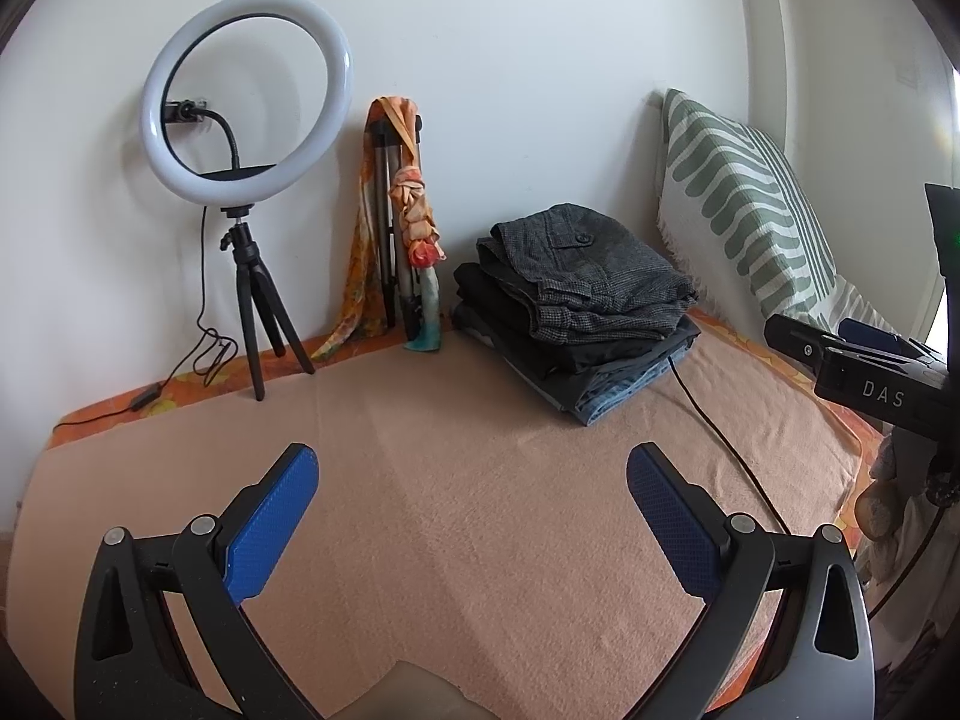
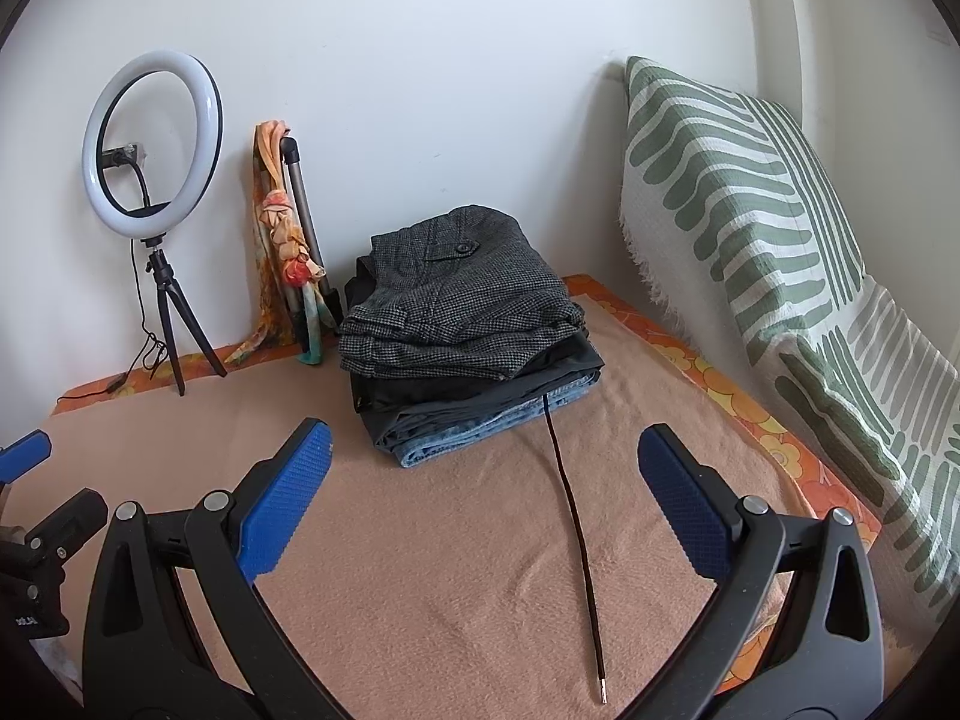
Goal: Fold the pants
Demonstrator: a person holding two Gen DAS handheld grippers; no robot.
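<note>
A stack of folded pants (image 1: 576,306) lies at the back of the peach blanket (image 1: 468,480), grey tweed pair on top, black and blue denim pairs beneath; it also shows in the right wrist view (image 2: 468,336). A dark drawstring (image 2: 576,516) trails from the stack toward the front. My left gripper (image 1: 471,492) is open and empty above the bare blanket, short of the stack. My right gripper (image 2: 483,480) is open and empty, just in front of the stack, with the drawstring between its fingers. The right gripper's body (image 1: 864,372) shows at the right edge of the left wrist view.
A ring light on a small tripod (image 1: 246,114) stands at the back left with its cable on the blanket. A folded tripod wrapped in an orange scarf (image 1: 402,222) leans on the wall. A green striped pillow (image 2: 750,228) lines the right side.
</note>
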